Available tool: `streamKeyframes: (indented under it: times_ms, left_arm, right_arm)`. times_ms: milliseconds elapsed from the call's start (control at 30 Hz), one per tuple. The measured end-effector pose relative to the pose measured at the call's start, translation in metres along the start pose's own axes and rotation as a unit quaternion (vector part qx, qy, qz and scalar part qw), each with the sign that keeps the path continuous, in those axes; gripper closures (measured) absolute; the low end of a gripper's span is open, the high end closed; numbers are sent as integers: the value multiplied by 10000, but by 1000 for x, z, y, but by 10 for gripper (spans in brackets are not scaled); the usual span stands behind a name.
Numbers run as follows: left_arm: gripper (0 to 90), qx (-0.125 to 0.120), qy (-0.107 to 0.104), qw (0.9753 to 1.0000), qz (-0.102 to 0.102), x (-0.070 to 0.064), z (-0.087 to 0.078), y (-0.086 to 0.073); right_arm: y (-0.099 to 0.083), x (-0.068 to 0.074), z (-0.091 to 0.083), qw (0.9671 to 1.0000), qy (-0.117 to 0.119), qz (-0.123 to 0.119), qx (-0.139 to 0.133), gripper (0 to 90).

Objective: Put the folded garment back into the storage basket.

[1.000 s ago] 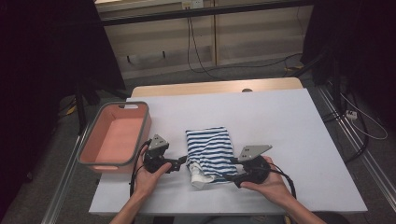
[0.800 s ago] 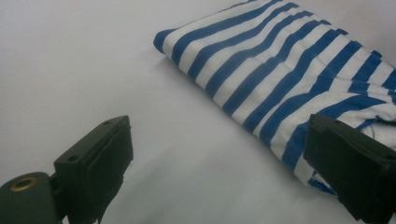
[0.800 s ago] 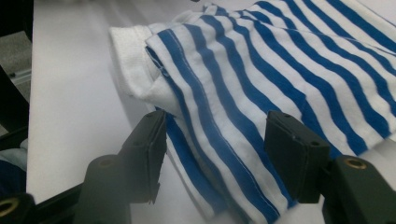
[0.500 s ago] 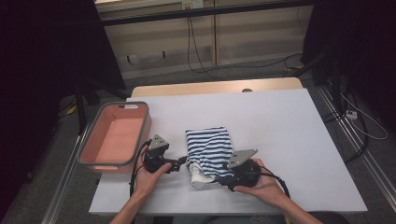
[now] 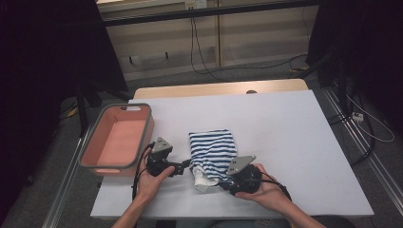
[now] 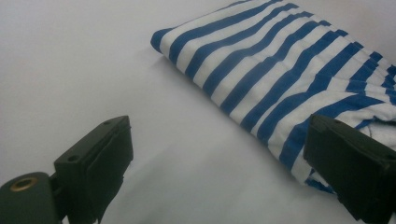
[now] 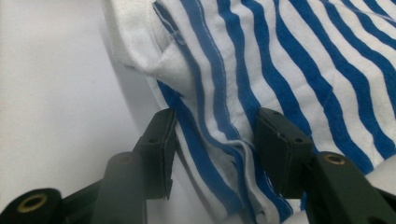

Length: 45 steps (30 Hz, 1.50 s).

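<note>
Between the jaws of the right gripper (image 7: 212, 149) sits a fold of the striped cloth (image 7: 280, 70), not squeezed yet. Left gripper (image 6: 219, 158) is wide open, one jaw over the cloth edge. Cloth lies on the white table (image 5: 294, 128), near the pink bin (image 5: 116, 140).

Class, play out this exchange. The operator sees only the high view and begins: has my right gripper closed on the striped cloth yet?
Observer: No. The right gripper is open. Its fingers stand apart, with a ridge of the striped cloth between them.
Operator: And the left gripper?
Observer: The left gripper is wide open, with one finger over bare table and the other at the cloth's edge.
Operator: What is the white lump at the near corner?
Observer: A white ribbed band, crumpled beside the stripes.
</note>
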<state>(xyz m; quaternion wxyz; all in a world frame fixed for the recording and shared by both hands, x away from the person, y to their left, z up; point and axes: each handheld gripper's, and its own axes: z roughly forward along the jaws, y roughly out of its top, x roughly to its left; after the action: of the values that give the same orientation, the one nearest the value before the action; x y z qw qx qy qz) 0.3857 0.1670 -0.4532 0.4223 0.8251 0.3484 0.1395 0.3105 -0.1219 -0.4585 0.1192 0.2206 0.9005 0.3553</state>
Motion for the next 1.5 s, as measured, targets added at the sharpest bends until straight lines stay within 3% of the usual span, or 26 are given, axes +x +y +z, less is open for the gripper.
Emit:
streamKeyframes:
  times_ms: [100,200,433,600,700,733,767,867,1033,1133,1233,1267,1433,1500]
  left_arm:
    - [85,18,-5,10000,-17,-1,1,0]
    - [86,62,1,10000,-22,-1,2,0]
    - [85,75,9,9998,-176,3,3,-1]
    - [86,39,50,9997,-255,2,4,0]
    - [88,1,17,9996,-265,3,3,1]
    - [93,6,-12,9996,-282,3,3,1]
    - [93,-10,-39,9995,-309,4,4,1]
    - [95,-77,-154,9990,-423,4,3,1]
    - [110,-292,-148,9985,-434,3,1,3]
    - [122,-273,-197,9983,-481,4,3,4]
    - [133,-270,-155,9986,-417,3,5,5]
    - [134,-342,-64,9990,-295,0,7,8]
    - [105,-342,-220,9991,-127,3,13,23]
    - [100,-334,-188,9992,-110,4,15,25]
  right_arm:
    - [2,-1,0,10000,22,-3,40,524]
    - [3,-1,2,10000,-63,-33,4,654]
    - [3,-3,4,9999,-22,-103,-81,739]
    - [5,-3,4,9999,-135,-31,-53,831]
    - [4,-3,4,9999,-109,28,-94,837]
    - [3,-6,3,9996,55,242,-152,840]
    - [3,-7,3,9993,113,306,-157,841]
    - [3,-5,2,9991,228,308,-176,842]
    - [3,3,-1,9986,386,262,-235,842]
    - [3,6,-1,9985,440,213,-237,842]
    - [2,4,-1,9983,494,206,-245,841]
    - [1,3,0,9980,546,212,-230,841]
    - [2,1,1,9977,624,148,-207,840]
    - [2,0,2,9976,645,158,-215,839]
